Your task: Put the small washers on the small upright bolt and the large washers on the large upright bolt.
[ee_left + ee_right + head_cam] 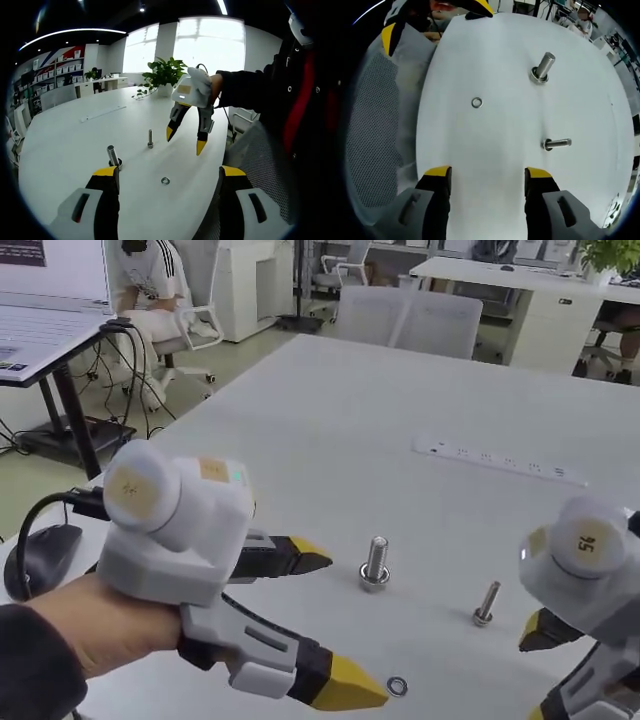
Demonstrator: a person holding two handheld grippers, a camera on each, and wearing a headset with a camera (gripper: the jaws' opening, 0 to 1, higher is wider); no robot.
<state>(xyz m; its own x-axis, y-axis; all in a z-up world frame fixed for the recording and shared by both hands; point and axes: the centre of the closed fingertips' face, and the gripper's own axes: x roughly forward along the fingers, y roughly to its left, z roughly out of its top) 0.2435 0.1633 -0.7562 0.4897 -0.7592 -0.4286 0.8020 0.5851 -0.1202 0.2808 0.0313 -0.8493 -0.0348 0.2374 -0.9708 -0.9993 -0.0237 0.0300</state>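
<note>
Steel washer, possibly small, loose on table; left gripper, right gripper: fingers spread.

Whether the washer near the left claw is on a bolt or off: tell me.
Off. The washer lies flat on the table, apart from the large bolt and the small bolt.
</note>
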